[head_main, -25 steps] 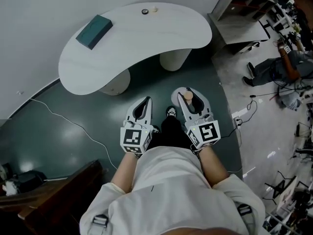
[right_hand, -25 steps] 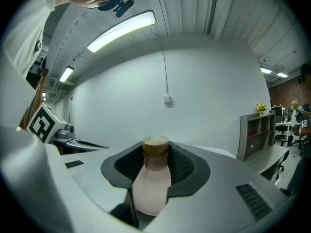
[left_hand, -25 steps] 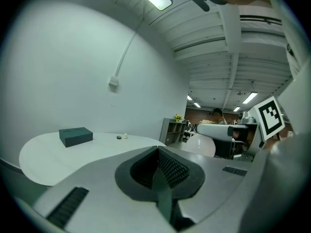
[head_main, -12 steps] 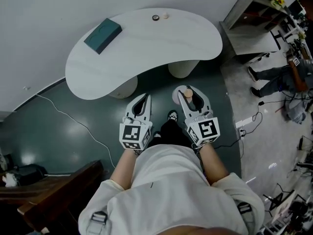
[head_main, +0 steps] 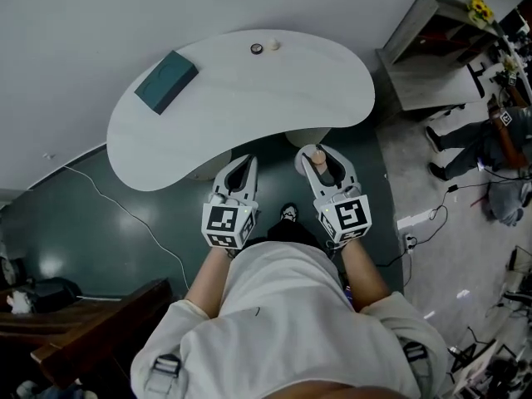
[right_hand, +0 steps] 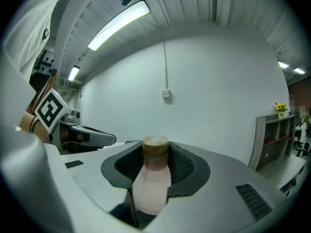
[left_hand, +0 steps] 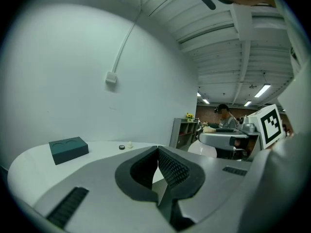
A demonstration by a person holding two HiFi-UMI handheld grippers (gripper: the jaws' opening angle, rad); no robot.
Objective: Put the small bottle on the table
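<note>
The small bottle (right_hand: 152,180) has a pale pink body and a brown cap, and my right gripper (right_hand: 155,155) is shut on it, holding it upright. Seen from the head view, the bottle (head_main: 319,165) and right gripper (head_main: 318,153) hang over the floor just short of the near edge of the white curved table (head_main: 249,106). My left gripper (head_main: 241,165) is beside it at the table edge. Its jaws are shut with nothing between them in the left gripper view (left_hand: 158,152).
A teal box (head_main: 166,81) lies on the table's left part, and two tiny items (head_main: 256,49) sit near its far edge. A grey shelf unit (head_main: 432,65) and a person (head_main: 490,131) are at the right. A cable (head_main: 125,214) crosses the dark floor; dark wooden furniture (head_main: 100,331) stands at bottom left.
The table has come nearer; both grippers now reach its near edge. The bottle stays in the right gripper.
</note>
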